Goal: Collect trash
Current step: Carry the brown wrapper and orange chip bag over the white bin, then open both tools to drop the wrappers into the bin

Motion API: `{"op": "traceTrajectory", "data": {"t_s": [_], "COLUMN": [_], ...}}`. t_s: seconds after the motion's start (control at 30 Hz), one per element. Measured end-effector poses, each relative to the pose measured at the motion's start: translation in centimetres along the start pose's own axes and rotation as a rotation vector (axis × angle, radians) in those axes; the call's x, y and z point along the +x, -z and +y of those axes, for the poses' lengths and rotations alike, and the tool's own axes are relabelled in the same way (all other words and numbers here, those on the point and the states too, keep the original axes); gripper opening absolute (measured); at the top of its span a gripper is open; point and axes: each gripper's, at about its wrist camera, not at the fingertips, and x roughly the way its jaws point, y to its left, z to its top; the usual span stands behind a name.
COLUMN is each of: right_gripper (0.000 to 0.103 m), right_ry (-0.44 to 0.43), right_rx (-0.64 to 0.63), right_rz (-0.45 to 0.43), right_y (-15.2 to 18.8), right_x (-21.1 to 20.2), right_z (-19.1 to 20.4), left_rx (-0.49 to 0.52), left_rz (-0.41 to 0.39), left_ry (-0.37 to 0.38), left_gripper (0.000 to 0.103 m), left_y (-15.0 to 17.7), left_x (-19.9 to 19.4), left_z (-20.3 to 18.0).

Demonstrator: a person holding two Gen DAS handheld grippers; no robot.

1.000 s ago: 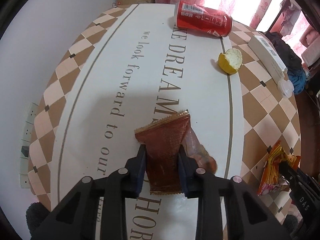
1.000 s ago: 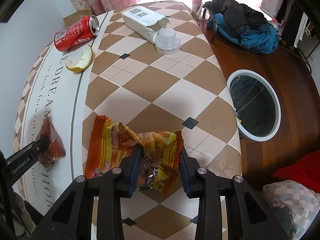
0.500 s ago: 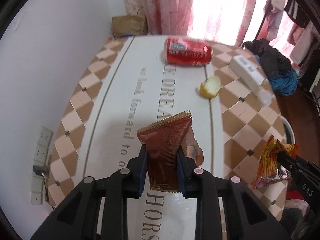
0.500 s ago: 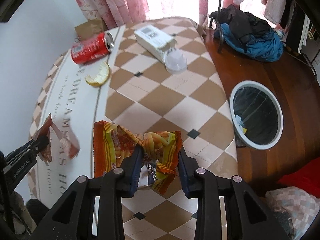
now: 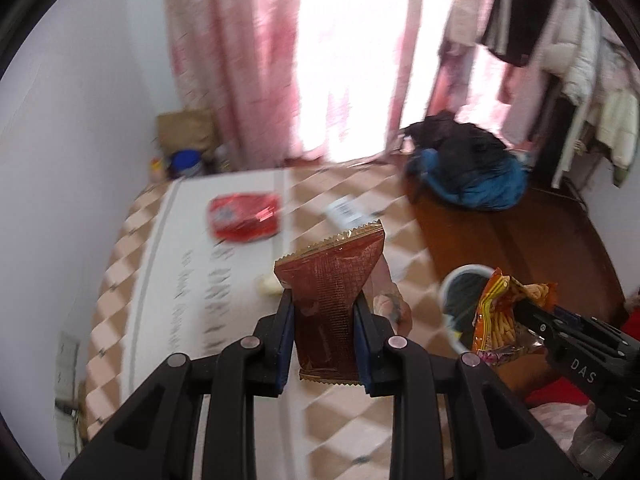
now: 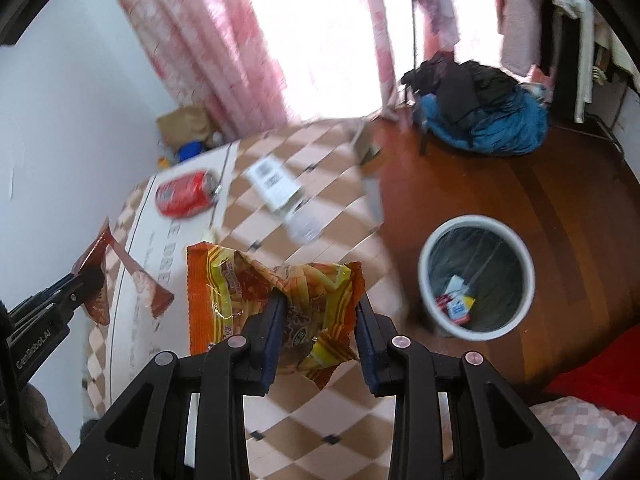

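Note:
My left gripper (image 5: 323,312) is shut on a brown snack wrapper (image 5: 330,300) and holds it well above the table; the wrapper also shows in the right wrist view (image 6: 100,280). My right gripper (image 6: 320,312) is shut on a crumpled orange and yellow snack bag (image 6: 272,296), also lifted; the bag shows in the left wrist view (image 5: 504,312). A white round trash bin (image 6: 476,280) with some trash inside stands on the wooden floor right of the table. A red can (image 6: 186,198) lies on its side on the table, and a peel piece (image 5: 268,286) lies nearer.
The table (image 6: 328,224) has a checkered brown and cream cloth with a white lettered band. A white box (image 6: 274,186) and a clear lid (image 6: 304,228) lie on it. A pile of dark and blue clothes (image 6: 480,120) sits beyond. Pink curtains hang at the back.
Both grippers have risen high above the table with their wrappers. The views have tilted up, the bin has come into fuller view and the picture is motion-blurred.

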Motion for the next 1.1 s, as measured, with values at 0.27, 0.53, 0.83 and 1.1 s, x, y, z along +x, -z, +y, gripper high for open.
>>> {"op": "traceTrajectory", "data": {"t_s": [0.27, 0.53, 0.83, 1.1], "right_gripper": [0.034, 0.034, 0.034, 0.035], "right_ry": [0.109, 0.195, 0.209, 0.223], "right_rx": [0.118, 0.237, 0.373, 0.461], "right_rz": [-0.082, 0.005, 0.217, 0.306], "right_y": [-4.0, -4.6, -0.7, 1.7], "right_x": [-3.2, 1.3, 12.4, 18.8], "right_z": [-11.5, -23.2, -32.5, -37.1], "left_rx": [0.099, 0.184, 0.253, 0.290], "left_rz": [0.020, 0.146, 0.353, 0.477], "left_ry": [0.134, 0.193, 0.224, 0.244], "left_gripper": [0.023, 0.023, 0.025, 0.033], "left_y": [-3.7, -3.5, 0.3, 1.9], "left_x": [4.0, 12.3, 23.1, 27.3], "left_z": [-11.0, -20.2, -27.0, -29.6]}}
